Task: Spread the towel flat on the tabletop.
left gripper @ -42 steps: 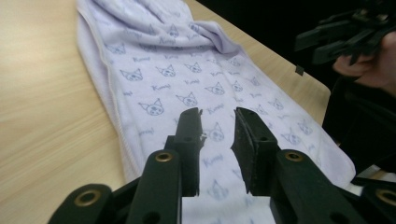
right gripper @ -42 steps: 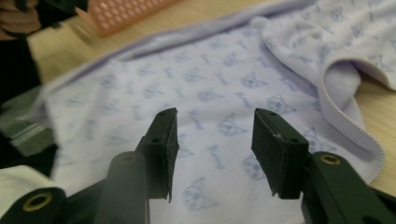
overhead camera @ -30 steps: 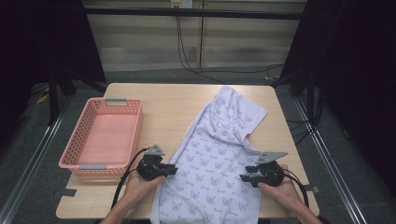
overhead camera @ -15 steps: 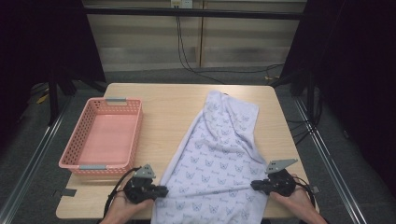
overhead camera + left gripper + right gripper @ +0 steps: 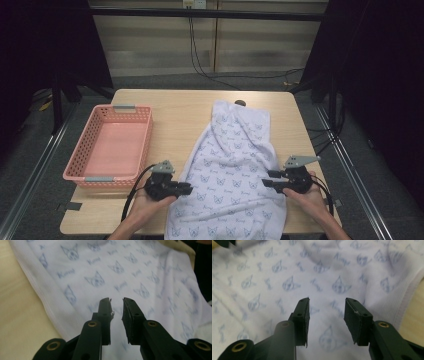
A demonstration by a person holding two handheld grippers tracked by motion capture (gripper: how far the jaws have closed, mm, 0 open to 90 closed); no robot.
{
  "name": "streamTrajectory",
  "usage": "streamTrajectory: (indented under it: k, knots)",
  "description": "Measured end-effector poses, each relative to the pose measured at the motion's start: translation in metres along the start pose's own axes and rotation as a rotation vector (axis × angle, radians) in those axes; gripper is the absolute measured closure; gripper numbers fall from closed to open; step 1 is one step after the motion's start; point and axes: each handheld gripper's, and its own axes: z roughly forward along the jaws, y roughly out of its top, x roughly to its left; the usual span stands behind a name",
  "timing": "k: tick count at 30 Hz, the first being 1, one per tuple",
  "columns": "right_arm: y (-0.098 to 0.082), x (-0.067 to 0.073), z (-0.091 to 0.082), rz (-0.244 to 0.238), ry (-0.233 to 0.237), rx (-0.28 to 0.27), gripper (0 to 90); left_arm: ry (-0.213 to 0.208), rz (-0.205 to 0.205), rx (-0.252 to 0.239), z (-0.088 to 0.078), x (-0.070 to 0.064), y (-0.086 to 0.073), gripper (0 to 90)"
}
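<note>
Since earlier I'd dragged the white printed garment (image 5: 232,170) nearer, straightening it on the tabletop (image 5: 185,107) | left gripper (image 5: 116,302) fingers reopened slightly, holding nothing | right gripper (image 5: 327,305) fingers reopened wider, holding nothing | pink basket (image 5: 75,162) held nothing

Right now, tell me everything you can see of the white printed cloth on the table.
The cloth is white, soft-looking fabric printed with small pale blue cat faces and words, with a ribbed hem along its edges. It lies mostly flat and lightly creased on the wooden table, narrower at the far end, its near end hanging over the table's edge. The left gripper and right gripper sit at its two sides, jaws open.
</note>
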Motion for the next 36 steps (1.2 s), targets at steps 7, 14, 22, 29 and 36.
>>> streamTrajectory:
  k: [7, 14, 22, 29, 36]
  knots:
    - [0.014, -0.011, 0.026, -0.005, -0.023, 0.029, 52.1, 0.045, -0.022, 0.026, 0.019, 0.020, -0.001, 77.3]
    - [0.017, -0.020, 0.043, -0.002, -0.060, 0.049, 47.9, 0.003, 0.001, 0.087, -0.006, -0.002, -0.026, 83.1]
    - [0.014, -0.008, 0.051, -0.033, -0.072, 0.092, 58.4, -0.028, 0.008, 0.053, -0.024, -0.018, -0.040, 69.7]
    - [0.001, -0.001, 0.034, -0.015, -0.004, 0.116, 86.1, 0.058, -0.004, -0.009, 0.003, 0.008, -0.003, 70.7]
    - [-0.022, 0.007, 0.004, -0.027, 0.047, 0.170, 87.3, 0.087, -0.026, 0.029, 0.004, 0.012, -0.013, 71.3]
